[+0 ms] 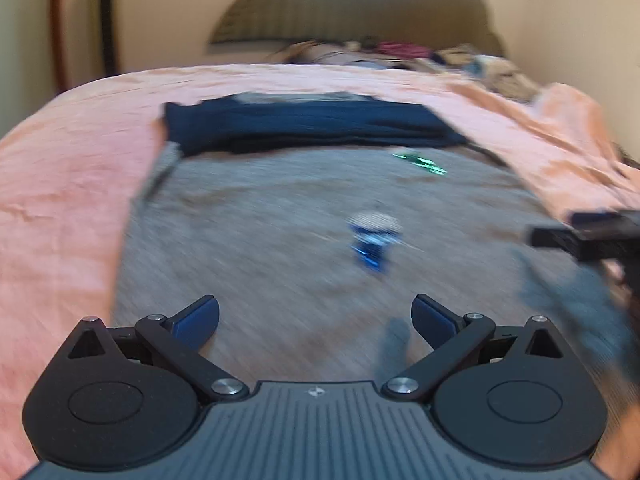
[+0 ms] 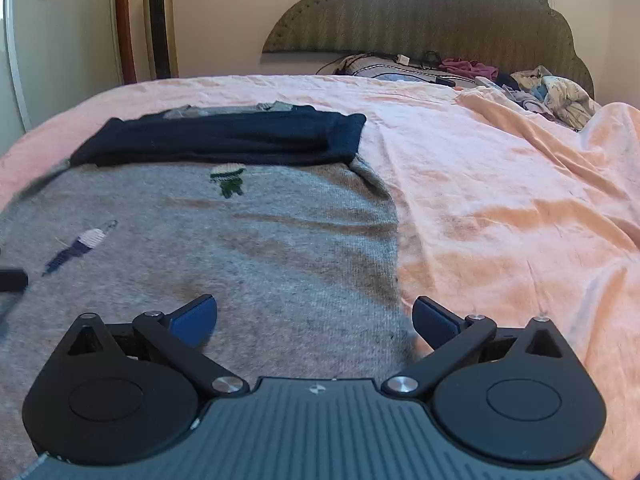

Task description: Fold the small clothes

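One grey knitted sweater [image 2: 224,248] lies flat on the pink bedspread [image 2: 500,184], its fuzzy ribbed weave stitched with small figures in green and in blue and white, and its dark navy sleeves [image 2: 224,140] are folded into a long band across its far end. Both grippers tilt down over the sweater's near part: the left gripper [image 1: 316,320] has its blue pads spread wide with nothing between them, and the right gripper [image 2: 316,320], at the sweater's right edge, is equally wide and empty-handed. Beyond the sweater, a scalloped fabric headboard [image 2: 432,12] rises behind a heap of crumpled clothes [image 2: 552,92].
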The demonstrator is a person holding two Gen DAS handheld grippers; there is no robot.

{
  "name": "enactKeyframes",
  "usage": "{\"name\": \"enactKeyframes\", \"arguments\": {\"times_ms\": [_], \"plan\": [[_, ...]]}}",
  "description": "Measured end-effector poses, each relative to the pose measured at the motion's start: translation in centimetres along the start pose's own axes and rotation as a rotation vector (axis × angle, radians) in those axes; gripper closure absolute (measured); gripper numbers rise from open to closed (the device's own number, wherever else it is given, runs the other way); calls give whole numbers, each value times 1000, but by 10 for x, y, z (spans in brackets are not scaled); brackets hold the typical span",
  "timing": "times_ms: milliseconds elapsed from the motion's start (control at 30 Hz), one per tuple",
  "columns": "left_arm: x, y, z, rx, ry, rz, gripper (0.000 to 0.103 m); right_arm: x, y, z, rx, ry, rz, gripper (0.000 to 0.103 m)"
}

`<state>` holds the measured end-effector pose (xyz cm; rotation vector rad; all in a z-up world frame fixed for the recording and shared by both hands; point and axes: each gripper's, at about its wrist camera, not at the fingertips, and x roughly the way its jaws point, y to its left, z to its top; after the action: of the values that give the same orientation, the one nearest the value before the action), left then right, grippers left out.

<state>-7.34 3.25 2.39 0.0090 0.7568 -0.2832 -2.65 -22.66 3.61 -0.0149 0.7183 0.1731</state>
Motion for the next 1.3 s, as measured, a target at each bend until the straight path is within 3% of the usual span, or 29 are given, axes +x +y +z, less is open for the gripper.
{"name": "enactKeyframes", "arguments": {"times_ms": [67,133,167,200,367,467,600,733,833,933,1033,1067,1200,1300], "plan": [[-1,-18,-19,112,41,17,0,-3,12,-8,-29,23,80,0],[-11,-27,-33,198,-7,56,0,2,26,-27,-159,41,85,0],[-15,-24,-34,190,13,45,0,-4,25,-31,-176,4,95,0],[-18,-19,-34,173,38,31,0,-5,18,-29,-142,28,110,0],[-47,9,-49,135,68,29,0,-30,-14,-28,-62,63,1,0],[-70,28,-55,15,66,35,0,-67,-42,-32,107,69,65,0],[-89,77,-68,-301,64,-88,0,-99,-103,-51,455,140,257,0],[-90,113,-73,-573,53,-277,0,-97,-131,-71,632,281,445,0],[-76,128,-82,-735,111,-517,0,-89,-124,-80,648,340,575,0],[-72,129,-89,-794,128,-625,0,-86,-120,-81,665,342,620,3],[-73,131,-95,-857,127,-705,0,-85,-116,-78,669,346,640,18],[-74,133,-97,-874,123,-718,0,-85,-115,-77,666,341,652,18],[-73,138,-100,-928,107,-716,0,-79,-116,-70,679,320,660,18],[-68,130,-91,-876,157,-675,1,-68,-119,-66,703,319,648,18]]}}
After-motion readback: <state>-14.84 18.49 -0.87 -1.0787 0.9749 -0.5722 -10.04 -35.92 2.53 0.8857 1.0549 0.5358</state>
